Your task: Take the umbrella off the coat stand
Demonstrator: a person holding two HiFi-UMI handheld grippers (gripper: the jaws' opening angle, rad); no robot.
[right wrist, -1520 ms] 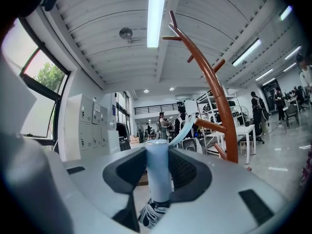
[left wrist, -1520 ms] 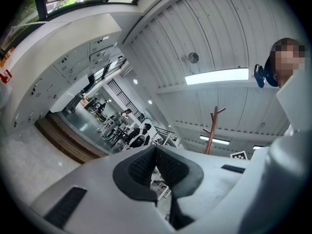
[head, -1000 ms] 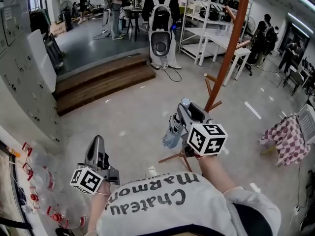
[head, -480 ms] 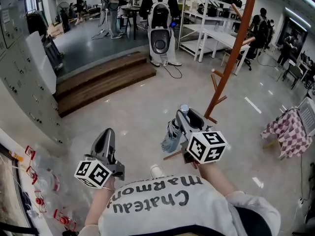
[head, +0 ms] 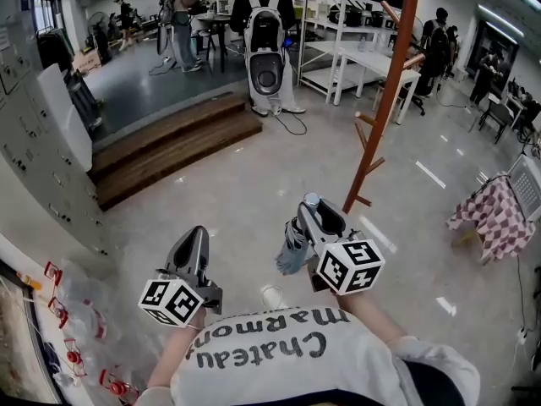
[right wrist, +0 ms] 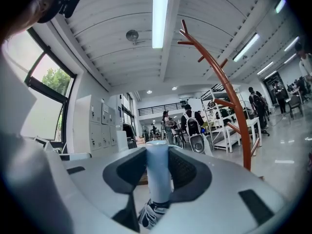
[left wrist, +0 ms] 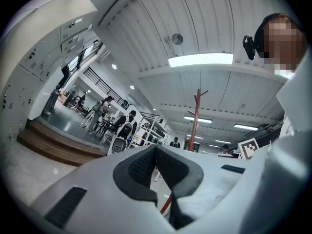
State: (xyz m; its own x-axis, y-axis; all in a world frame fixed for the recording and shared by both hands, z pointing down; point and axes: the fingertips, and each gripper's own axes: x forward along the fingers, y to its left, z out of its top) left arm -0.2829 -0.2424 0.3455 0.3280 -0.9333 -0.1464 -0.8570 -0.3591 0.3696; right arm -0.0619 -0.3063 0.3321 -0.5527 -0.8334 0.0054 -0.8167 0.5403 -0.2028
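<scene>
Head view: right gripper [head: 311, 211], centre frame, clamps a folded pale-blue umbrella [head: 293, 245], apart from the brown coat stand [head: 385, 100] at upper right; left gripper [head: 195, 237] sits lower left. Left gripper view: jaws pressed together, nothing between. Right gripper view: pads pinch the umbrella's handle upright at centre, coat stand to its right.

The folded pale-blue fabric umbrella [head: 292, 242] stands between the fingers of the right gripper [head: 311, 208], its handle above them and its canopy below. The tall red-brown coat stand [head: 385, 100] rises beyond and to the right of those fingers, apart from them. The left gripper [head: 195, 237] lies to the left, and the brown wooden steps [head: 169, 146] are well ahead of its fingertips.
</scene>
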